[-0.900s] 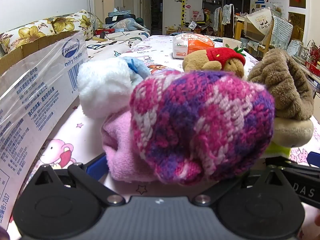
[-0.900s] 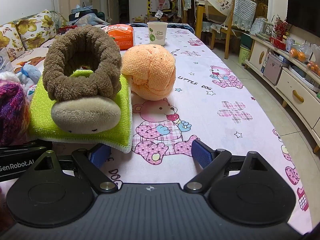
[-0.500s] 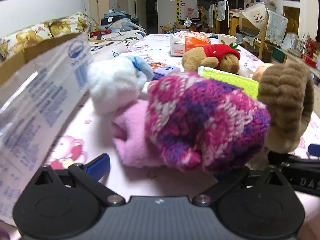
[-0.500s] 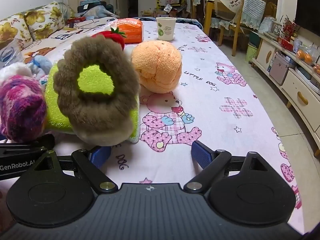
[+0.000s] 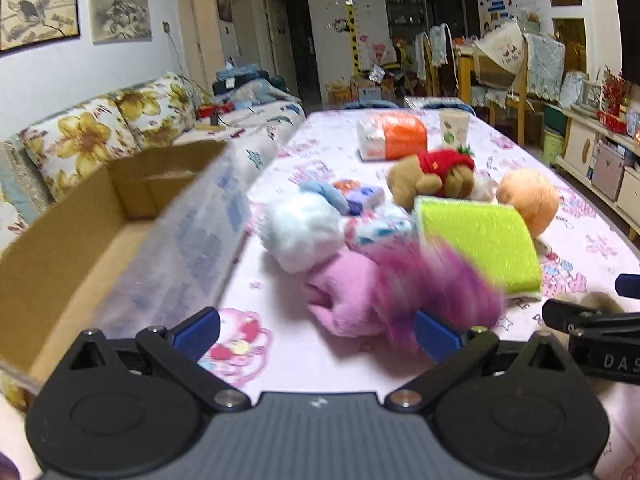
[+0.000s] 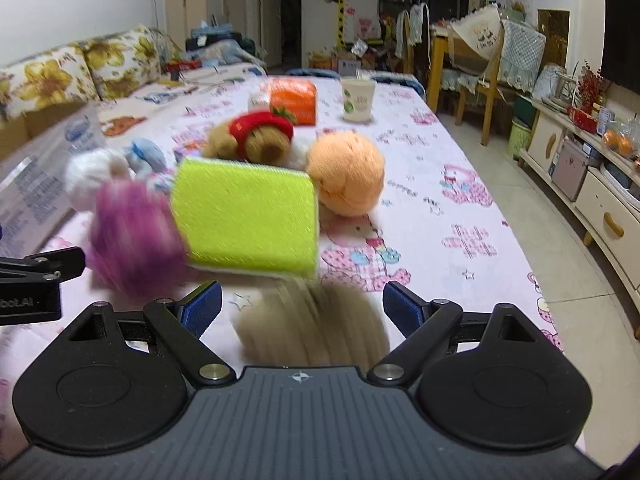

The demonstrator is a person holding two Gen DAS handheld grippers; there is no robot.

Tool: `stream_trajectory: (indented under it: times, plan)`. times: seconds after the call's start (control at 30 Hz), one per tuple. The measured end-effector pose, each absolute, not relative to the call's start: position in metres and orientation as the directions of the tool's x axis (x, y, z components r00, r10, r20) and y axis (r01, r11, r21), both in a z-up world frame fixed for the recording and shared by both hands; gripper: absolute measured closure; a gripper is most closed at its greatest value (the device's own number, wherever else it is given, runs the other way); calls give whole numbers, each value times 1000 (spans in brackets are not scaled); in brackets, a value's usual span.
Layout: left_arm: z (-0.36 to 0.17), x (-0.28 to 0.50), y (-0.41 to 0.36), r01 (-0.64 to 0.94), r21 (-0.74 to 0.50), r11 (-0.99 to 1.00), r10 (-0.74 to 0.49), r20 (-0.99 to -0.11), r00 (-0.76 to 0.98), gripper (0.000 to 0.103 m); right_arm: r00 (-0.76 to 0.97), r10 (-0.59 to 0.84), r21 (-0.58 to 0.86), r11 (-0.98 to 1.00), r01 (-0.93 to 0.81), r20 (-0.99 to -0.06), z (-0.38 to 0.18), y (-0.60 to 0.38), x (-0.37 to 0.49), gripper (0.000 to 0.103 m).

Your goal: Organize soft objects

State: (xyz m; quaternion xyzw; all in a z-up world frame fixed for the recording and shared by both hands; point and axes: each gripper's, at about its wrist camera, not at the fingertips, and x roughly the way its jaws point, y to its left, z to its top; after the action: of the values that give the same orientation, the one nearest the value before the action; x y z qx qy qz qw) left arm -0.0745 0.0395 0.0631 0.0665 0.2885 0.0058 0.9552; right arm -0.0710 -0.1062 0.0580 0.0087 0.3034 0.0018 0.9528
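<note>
My left gripper [image 5: 316,332] is open above the table. A blurred pink-and-purple knitted hat [image 5: 436,284] lies just ahead of its right finger, beside a pink soft piece [image 5: 346,300], with a white fluffy ball [image 5: 300,236] further on. My right gripper [image 6: 302,310] is open too. A blurred brown plush slipper [image 6: 316,324] sits between its fingers, and the pads do not press on it. Beyond it lie a lime-green cloth [image 6: 248,220], an orange plush ball [image 6: 348,176] and a bear in a strawberry hat [image 6: 260,140].
An open cardboard box [image 5: 80,240] stands along the table's left side. An orange tissue pack [image 5: 392,136] and a paper cup [image 5: 454,128] stand at the far end. The table's right edge [image 6: 532,276] drops to the floor, with cabinets beyond.
Both views now look down from higher and further back. The brown slipper tipped up, came off the green cloth and now sits between the right fingers. The hat has shifted right in the left view.
</note>
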Motion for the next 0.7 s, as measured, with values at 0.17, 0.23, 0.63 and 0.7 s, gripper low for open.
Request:
stream_trajectory:
  times: [0.17, 0.23, 0.63, 0.7]
  plan:
    - [83, -90, 60, -19, 119, 993, 78, -512, 855, 1, 834, 32, 53, 999, -3, -551, 60, -102, -78, 0]
    - [88, -96, 66, -36, 125, 991, 94, -497, 863, 1, 837, 36, 61, 998, -2, -546, 61, -99, -81, 0]
    - [115, -128, 101, -110, 122, 986, 153, -432, 889, 1, 865, 104, 67, 994, -82, -491, 87, -62, -108, 0]
    - [120, -133, 107, -126, 120, 985, 166, -418, 893, 1, 864, 124, 72, 992, -101, -489, 89, -56, -111, 0]
